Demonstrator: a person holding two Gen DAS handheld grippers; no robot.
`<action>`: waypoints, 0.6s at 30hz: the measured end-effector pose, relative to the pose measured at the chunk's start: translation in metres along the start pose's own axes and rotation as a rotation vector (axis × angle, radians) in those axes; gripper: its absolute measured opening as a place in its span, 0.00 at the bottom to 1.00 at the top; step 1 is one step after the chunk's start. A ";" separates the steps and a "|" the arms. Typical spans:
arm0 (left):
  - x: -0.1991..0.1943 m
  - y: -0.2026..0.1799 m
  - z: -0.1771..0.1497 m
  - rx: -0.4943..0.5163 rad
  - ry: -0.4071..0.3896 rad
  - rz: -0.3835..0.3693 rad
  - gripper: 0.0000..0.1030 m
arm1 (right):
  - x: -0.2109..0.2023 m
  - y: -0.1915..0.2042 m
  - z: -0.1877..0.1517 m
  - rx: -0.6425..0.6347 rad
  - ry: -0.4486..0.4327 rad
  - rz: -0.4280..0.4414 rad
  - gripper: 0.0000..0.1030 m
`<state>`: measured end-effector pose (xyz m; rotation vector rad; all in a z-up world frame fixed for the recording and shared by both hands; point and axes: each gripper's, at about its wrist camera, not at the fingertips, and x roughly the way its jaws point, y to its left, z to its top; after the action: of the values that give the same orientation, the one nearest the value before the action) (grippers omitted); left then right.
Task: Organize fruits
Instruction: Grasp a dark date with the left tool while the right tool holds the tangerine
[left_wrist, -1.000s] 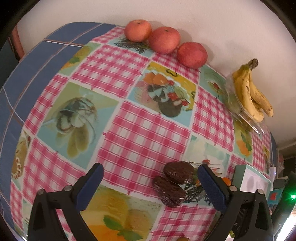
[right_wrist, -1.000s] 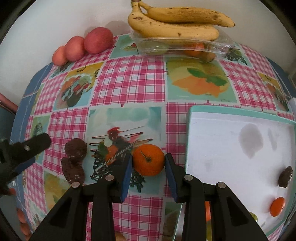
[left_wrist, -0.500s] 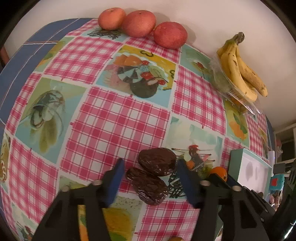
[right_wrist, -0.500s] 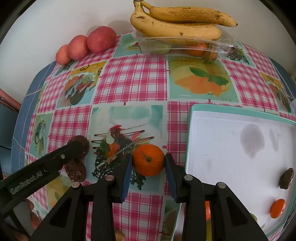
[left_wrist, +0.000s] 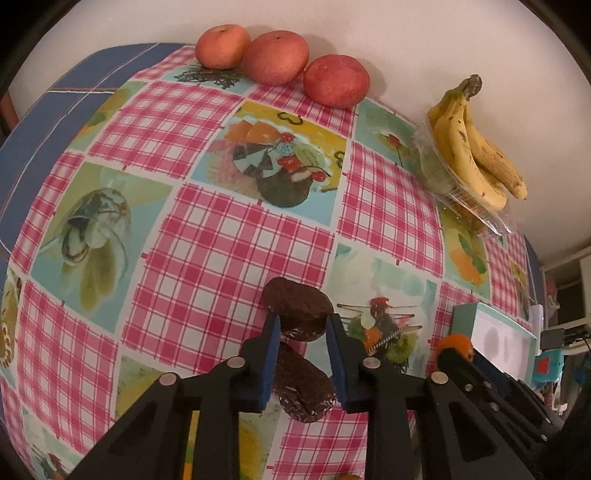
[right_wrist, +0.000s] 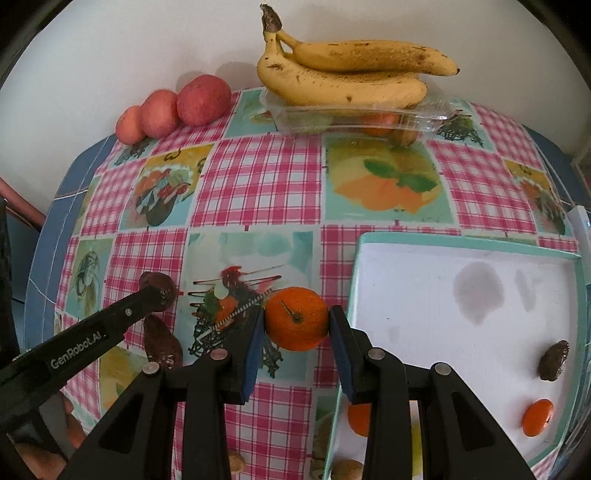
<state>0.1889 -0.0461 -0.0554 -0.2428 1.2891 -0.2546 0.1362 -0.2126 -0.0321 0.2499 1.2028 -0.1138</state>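
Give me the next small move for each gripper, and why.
Probably lift both and carry toward the tray. The right gripper has its pads against both sides of the orange, and the left gripper is closed around the farther of the two dark fruits. The tray already holds similar pieces, so it looks like the destination.

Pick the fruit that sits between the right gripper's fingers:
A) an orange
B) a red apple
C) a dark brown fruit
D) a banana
A: the right gripper has a blue pad on each side of the orange on the tablecloth, beside the white tray.
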 end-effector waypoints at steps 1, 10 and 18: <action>0.000 0.000 0.000 0.004 -0.002 -0.002 0.29 | -0.001 0.000 0.000 0.001 -0.001 0.001 0.36; 0.005 0.005 0.000 -0.009 -0.021 -0.016 0.48 | -0.006 -0.002 0.002 0.000 -0.012 0.007 0.36; 0.011 -0.004 -0.002 0.033 -0.047 0.020 0.48 | -0.009 -0.006 0.001 0.004 -0.011 0.007 0.36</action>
<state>0.1895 -0.0535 -0.0645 -0.2062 1.2387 -0.2518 0.1332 -0.2187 -0.0244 0.2565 1.1910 -0.1114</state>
